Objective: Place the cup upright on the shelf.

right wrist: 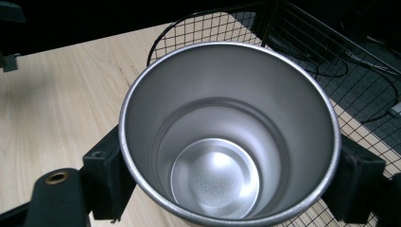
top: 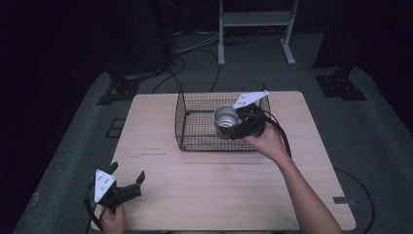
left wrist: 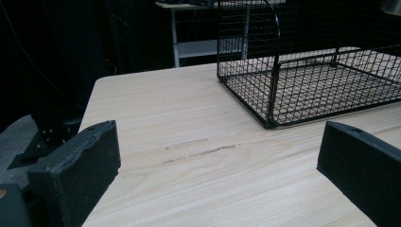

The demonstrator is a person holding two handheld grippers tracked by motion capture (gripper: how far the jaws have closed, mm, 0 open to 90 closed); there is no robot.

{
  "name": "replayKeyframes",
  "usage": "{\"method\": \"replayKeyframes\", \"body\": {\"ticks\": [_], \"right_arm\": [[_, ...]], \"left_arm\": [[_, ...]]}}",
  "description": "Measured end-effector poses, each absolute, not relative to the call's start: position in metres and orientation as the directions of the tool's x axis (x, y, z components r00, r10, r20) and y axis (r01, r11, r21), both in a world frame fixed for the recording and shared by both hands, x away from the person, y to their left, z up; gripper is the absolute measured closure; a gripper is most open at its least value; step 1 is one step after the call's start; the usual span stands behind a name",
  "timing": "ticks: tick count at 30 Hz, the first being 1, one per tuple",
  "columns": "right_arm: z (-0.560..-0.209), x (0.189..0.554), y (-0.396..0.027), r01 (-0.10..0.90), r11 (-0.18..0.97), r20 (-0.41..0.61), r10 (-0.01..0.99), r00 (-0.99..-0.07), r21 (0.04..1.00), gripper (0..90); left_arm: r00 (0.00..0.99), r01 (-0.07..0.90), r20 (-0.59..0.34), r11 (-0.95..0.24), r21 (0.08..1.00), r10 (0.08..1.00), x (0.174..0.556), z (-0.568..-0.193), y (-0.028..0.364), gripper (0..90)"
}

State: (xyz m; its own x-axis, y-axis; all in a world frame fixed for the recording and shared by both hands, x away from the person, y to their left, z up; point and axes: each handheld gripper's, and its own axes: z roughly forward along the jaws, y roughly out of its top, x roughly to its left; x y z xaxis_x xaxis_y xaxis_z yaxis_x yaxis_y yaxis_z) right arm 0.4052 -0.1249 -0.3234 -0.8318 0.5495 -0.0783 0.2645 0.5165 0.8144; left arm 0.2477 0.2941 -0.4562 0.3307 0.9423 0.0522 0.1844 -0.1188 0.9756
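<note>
A shiny steel cup [top: 225,118] hangs upright over the black wire basket [top: 195,105], gripped around its body by my right gripper [top: 233,127]. In the right gripper view the empty cup [right wrist: 227,137] sits mouth up between the two black pads [right wrist: 106,177], which press on its sides. My left gripper [top: 127,174] rests near the table's front left corner, jaws wide apart with nothing between them. The left gripper view looks across the wooden table [left wrist: 189,142] toward the basket [left wrist: 302,90], with bare wood in the gap between the pads [left wrist: 82,165].
The basket stands at the back middle of the wooden table [top: 160,195]. A metal stand [top: 255,29] and cables lie on the floor behind the table. Bare tabletop stretches along the front and left.
</note>
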Motion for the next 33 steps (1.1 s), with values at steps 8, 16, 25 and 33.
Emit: {"method": "replayKeyframes", "body": {"ticks": [8, 16, 25, 33], "right_arm": [[-0.321, 0.419, -0.121, 0.277, 0.518, -0.072, 0.555, -0.829, 0.809, 17.8], [-0.323, 0.434, -0.112, 0.302, 0.534, -0.052, 0.549, -0.834, 0.789, 17.8], [-0.329, 0.448, -0.111, 0.322, 0.528, -0.048, 0.571, -0.819, 0.786, 17.8], [-0.331, 0.462, -0.109, 0.34, 0.517, -0.038, 0.589, -0.807, 0.786, 17.8]], "left_arm": [[0.331, 0.186, 0.053, -0.12, 0.975, 0.942, 0.248, -0.457, 0.294, 0.0], [0.331, 0.188, 0.053, -0.121, 0.975, 0.942, 0.248, -0.456, 0.294, 0.0], [0.331, 0.187, 0.054, -0.121, 0.975, 0.942, 0.247, -0.456, 0.295, 0.0], [0.331, 0.188, 0.053, -0.121, 0.975, 0.942, 0.247, -0.456, 0.295, 0.0]]}}
